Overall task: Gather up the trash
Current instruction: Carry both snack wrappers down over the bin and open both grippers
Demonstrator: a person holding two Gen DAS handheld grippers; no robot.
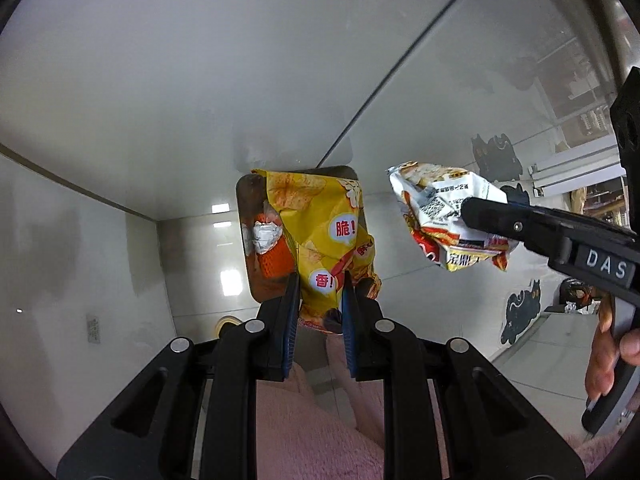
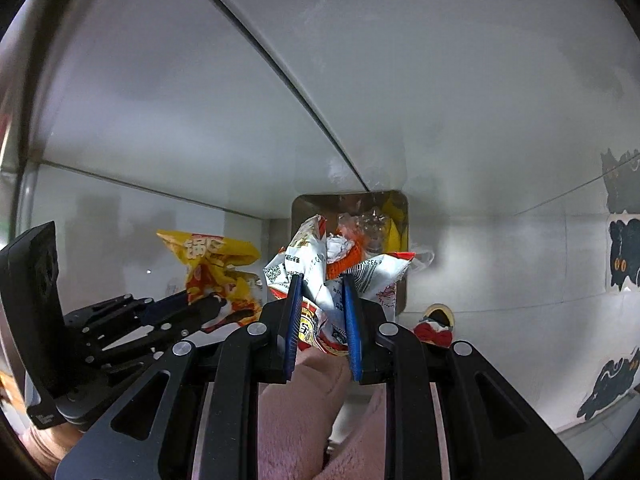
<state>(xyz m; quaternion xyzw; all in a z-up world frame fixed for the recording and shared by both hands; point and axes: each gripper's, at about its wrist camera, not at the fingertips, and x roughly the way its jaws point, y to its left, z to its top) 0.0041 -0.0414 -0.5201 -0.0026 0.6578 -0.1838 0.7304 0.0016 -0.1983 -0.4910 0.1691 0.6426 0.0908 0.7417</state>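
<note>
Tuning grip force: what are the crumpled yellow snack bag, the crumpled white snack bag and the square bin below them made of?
Yellow snack bag: thin printed plastic film, glossy, judging by its sharp creases.
White snack bag: the same kind of film; a silvery fold hints at a foil lining.
Square bin: the walls mirror the contents, so probably polished metal, possibly glossy plastic.

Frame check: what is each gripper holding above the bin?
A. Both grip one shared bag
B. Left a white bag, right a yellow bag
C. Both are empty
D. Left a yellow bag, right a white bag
D: the left gripper is clamped on the yellow bag, and the right gripper on the white bag, both above the bin.
</note>
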